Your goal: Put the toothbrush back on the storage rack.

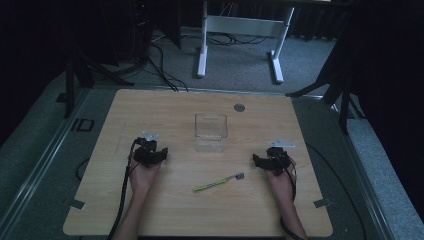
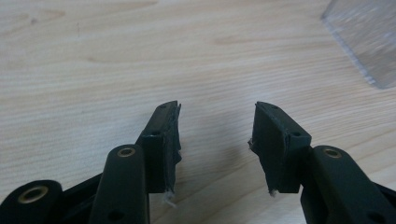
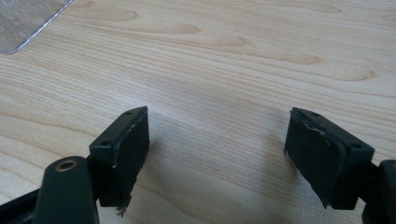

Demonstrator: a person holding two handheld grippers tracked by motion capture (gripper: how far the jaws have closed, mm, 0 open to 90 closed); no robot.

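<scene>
Gaping empty, both black tongs, left (image 2: 217,126) and right (image 3: 217,135), flank slim green toothbrush (image 1: 218,182) on woodgrain table (image 1: 150,105).

Tongs (image 3: 217,154) parted wide over bare wooden table (image 3: 224,70), clear container (image 3: 23,18) corner top left.

The left gripper (image 1: 161,154) and right gripper (image 1: 258,160) are black, each topped by a grey three-cornered plate and trailing a black cable. Their jaws are matte black bars with brass-ringed pivot holes, small screw holes and worn, fraying pads (image 2: 173,140). The person's forearms are unsleeved.
</scene>
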